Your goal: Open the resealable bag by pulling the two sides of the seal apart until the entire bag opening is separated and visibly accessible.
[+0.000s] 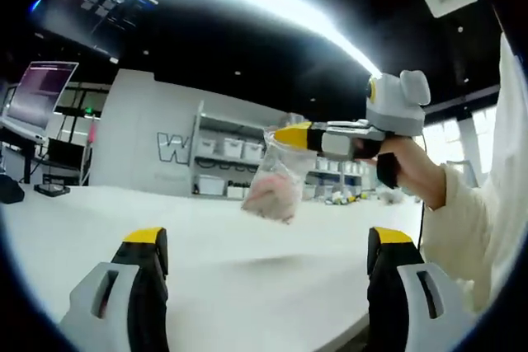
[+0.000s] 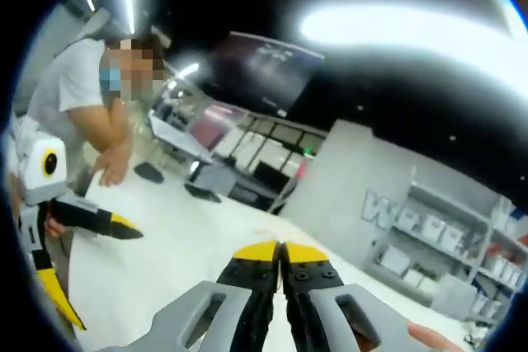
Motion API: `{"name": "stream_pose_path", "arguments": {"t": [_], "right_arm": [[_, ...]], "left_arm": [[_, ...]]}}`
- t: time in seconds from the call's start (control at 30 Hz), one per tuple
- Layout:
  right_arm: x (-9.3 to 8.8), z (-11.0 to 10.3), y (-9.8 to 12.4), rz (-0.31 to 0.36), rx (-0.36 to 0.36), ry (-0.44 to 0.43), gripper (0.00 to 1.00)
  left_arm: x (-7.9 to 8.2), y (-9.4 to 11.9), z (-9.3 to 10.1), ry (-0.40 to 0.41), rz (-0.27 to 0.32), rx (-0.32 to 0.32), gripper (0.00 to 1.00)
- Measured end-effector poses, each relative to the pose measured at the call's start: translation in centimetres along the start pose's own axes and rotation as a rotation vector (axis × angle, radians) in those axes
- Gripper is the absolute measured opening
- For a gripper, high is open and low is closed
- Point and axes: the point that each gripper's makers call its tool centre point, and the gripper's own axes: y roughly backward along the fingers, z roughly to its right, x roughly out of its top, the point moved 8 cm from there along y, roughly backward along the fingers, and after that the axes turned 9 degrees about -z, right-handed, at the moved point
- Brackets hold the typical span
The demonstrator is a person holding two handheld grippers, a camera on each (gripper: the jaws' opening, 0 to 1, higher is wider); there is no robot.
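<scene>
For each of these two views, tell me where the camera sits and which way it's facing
Left gripper view: rides the open left gripper, looking across the white table at the bag hanging from the right gripper; the person's hand shows.
Right gripper view: rides the right gripper, jaws closed, facing the shelves; the left gripper enters at left.
Shared: table, shelves, each other's gripper.

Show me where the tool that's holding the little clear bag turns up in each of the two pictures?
Left gripper view: the right tool comes in from the right at middle height, its yellow tips shut on the top of the bag, which hangs above the white table.
Right gripper view: the right tool rises from the bottom centre, yellow tips closed together.
Shared landmark: the grey wall with the big letter W.
</scene>
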Motion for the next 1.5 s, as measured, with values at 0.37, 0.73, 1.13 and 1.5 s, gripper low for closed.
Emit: {"name": "stream_pose_path", "arguments": {"t": [0.37,0.73,1.13,1.5], "right_arm": [[-0.2,0.1,-1.6,-0.034,0.024,0.039,0.00],[0.0,1.7,-3.5,-0.072,0.017,0.120,0.00],[-0.3,2.7,-5.3,-0.105,0.007,0.134,0.00],[-0.7,3.5,-6.5,-0.136,0.002,0.142,0.00]], "left_arm": [[0.0,-0.1,-0.1,0.008,-0.009,-0.001,0.98],[0.5,0.0,-0.4,0.004,0.002,0.009,0.98],[0.4,0.3,-0.6,0.003,0.002,0.017,0.98],[0.3,0.5,-0.9,0.003,-0.002,0.023,0.97]]}}
